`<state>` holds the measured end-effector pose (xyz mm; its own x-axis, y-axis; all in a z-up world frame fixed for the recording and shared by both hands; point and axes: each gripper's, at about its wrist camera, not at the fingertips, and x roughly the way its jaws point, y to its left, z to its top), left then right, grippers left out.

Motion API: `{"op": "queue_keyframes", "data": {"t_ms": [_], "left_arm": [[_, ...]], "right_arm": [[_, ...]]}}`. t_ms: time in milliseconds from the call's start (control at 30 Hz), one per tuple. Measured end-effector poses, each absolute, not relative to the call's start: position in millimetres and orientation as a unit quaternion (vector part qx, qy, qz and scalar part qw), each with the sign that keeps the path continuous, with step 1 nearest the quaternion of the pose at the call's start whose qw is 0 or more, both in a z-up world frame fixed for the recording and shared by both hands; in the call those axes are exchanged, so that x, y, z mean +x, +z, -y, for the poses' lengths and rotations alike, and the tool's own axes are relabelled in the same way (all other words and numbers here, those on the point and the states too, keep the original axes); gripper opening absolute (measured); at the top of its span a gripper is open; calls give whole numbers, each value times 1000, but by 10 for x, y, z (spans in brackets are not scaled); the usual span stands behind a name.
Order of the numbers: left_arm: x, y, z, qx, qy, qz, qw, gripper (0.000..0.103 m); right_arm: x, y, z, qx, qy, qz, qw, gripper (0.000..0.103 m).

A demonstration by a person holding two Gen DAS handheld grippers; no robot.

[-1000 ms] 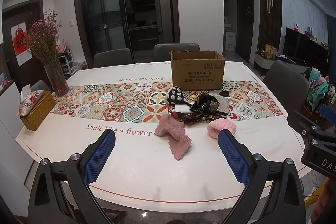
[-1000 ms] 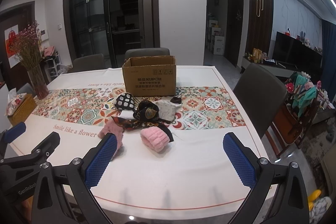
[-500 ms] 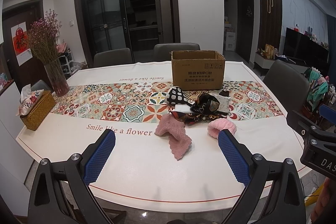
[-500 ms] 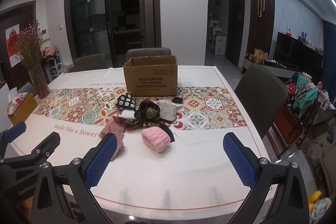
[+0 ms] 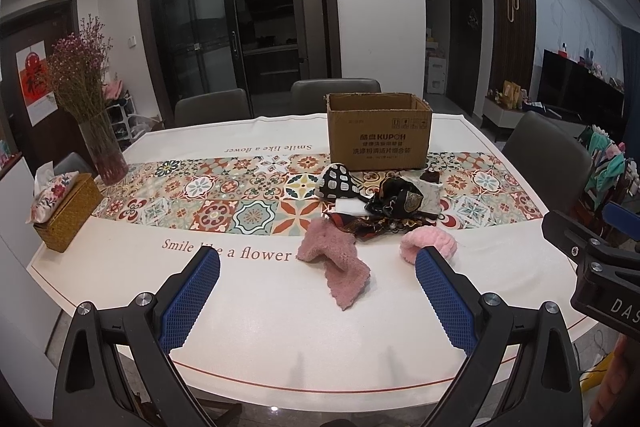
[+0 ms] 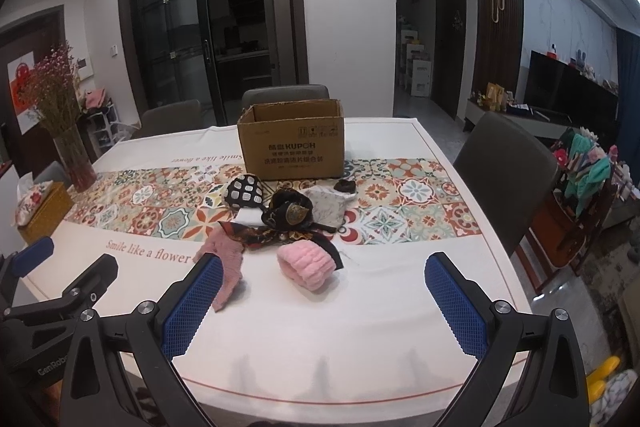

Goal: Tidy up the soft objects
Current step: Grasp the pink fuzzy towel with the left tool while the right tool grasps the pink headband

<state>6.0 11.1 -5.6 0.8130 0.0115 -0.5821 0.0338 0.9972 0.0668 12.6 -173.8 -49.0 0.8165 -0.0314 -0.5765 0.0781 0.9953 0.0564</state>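
A heap of soft things lies mid-table before an open cardboard box point(image 5: 379, 137) point(image 6: 291, 143). A dusty-pink fluffy cloth point(image 5: 335, 261) point(image 6: 227, 257) sprawls nearest me. Beside it sits a light-pink rolled plush band point(image 5: 430, 243) point(image 6: 306, 265). Behind them are a dark patterned scarf point(image 5: 394, 205) point(image 6: 288, 217), a black-and-white checked pouch point(image 5: 337, 181) point(image 6: 244, 190) and a grey marbled pouch point(image 6: 327, 205). My left gripper point(image 5: 318, 291) hovers open over the near table edge, short of the pink cloth. My right gripper point(image 6: 324, 297) is open too, just short of the plush band.
The table point(image 5: 260, 307) wears a white cloth with a tiled runner. A vase of dried flowers point(image 5: 102, 143) and a wicker tissue box point(image 5: 64, 211) stand at its left end. Grey chairs point(image 6: 506, 167) surround the table; a rack of coloured items point(image 6: 588, 167) stands right.
The right wrist view has crept slightly closer to the heap. The left gripper has stayed still, and both remain open.
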Motion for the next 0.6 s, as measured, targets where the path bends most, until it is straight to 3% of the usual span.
{"op": "queue_keyframes", "data": {"t_ms": [600], "left_arm": [[916,-366,-219,58,-52,-346,935,93]], "right_arm": [[915,-995,1658,104,-43,-368,923,102]]}}
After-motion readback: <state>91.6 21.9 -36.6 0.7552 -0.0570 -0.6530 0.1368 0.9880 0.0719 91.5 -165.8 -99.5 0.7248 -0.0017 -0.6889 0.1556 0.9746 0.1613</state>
